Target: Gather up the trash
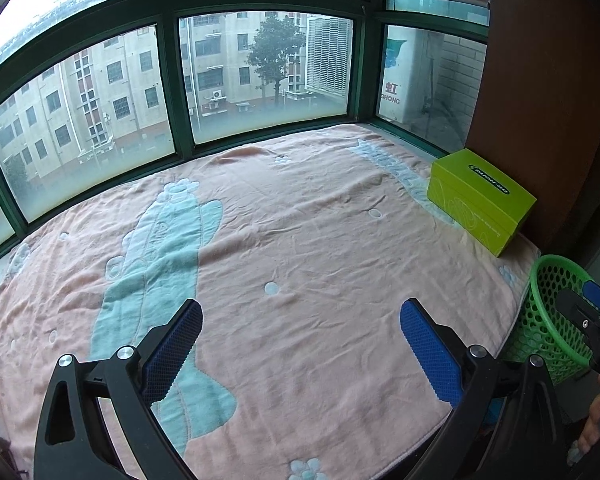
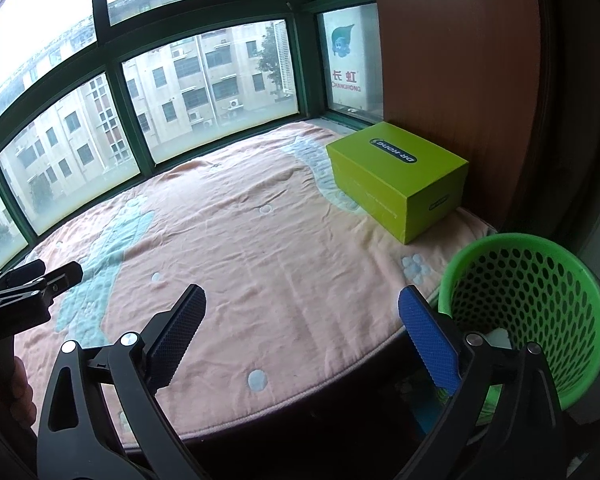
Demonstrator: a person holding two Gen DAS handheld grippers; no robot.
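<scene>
Left gripper and right gripper, both spread wide and holding nothing, over a pink blanket. Green mesh wastebasket beyond the blanket's right edge; lime box far right.

The bed is set against the window frame and is covered by a wrinkled pink blanket patterned with pale blue shapes and dots. A green box is placed directly on the blanket at the far right corner, beside the brown panel. Its lid is shut.
</scene>
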